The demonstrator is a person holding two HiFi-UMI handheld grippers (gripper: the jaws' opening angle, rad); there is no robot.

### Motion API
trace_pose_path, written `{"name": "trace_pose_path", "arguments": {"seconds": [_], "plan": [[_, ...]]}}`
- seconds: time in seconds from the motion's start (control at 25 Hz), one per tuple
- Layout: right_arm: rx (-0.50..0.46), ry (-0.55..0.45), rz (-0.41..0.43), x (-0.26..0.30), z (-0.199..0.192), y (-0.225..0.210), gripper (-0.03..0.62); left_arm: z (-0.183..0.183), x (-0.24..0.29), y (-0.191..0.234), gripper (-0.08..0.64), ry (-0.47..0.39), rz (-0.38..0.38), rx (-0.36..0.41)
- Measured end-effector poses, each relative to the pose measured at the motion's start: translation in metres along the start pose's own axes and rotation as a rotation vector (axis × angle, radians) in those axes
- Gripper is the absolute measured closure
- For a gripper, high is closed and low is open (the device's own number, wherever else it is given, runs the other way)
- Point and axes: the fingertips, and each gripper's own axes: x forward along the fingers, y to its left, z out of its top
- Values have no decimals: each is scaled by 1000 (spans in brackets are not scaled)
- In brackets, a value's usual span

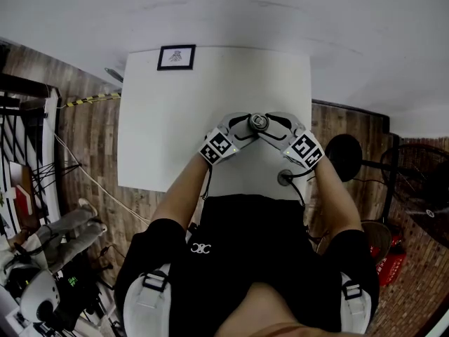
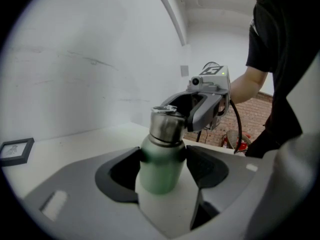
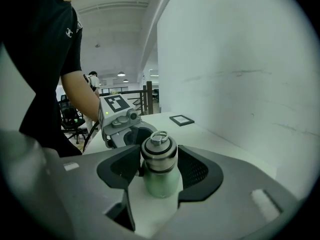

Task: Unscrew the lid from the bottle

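A green bottle [image 2: 160, 171] with a steel lid [image 2: 166, 124] stands upright on the white table [image 1: 210, 90], near its front edge. My left gripper [image 2: 162, 159] is shut on the bottle's green body, with a pad pressing on each side. My right gripper [image 3: 159, 159] comes from the opposite side and is open. Its pads flank the steel lid [image 3: 159, 151] with only thin gaps, above the green body [image 3: 161, 184]. In the head view both grippers meet at the lid [image 1: 259, 123], the left gripper [image 1: 247, 127] on its left and the right gripper [image 1: 272, 126] on its right.
A small black-framed card [image 1: 176, 57] lies at the table's far edge, against a white wall. A round grommet [image 1: 285, 177] with a cable sits at the near right edge. A dark round stool [image 1: 344, 156] stands to the right on the wooden floor.
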Motion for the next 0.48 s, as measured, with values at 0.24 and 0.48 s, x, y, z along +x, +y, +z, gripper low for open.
{"name": "trace_pose_path", "arguments": {"seconds": [0.24,0.48], "plan": [[183,-164,-181,-26,23,-13,356,-1,2,1,218,1,3,-3],[283,-276,-504,-31,31,-1,354,0,3,0,218,0,5,-2]]}}
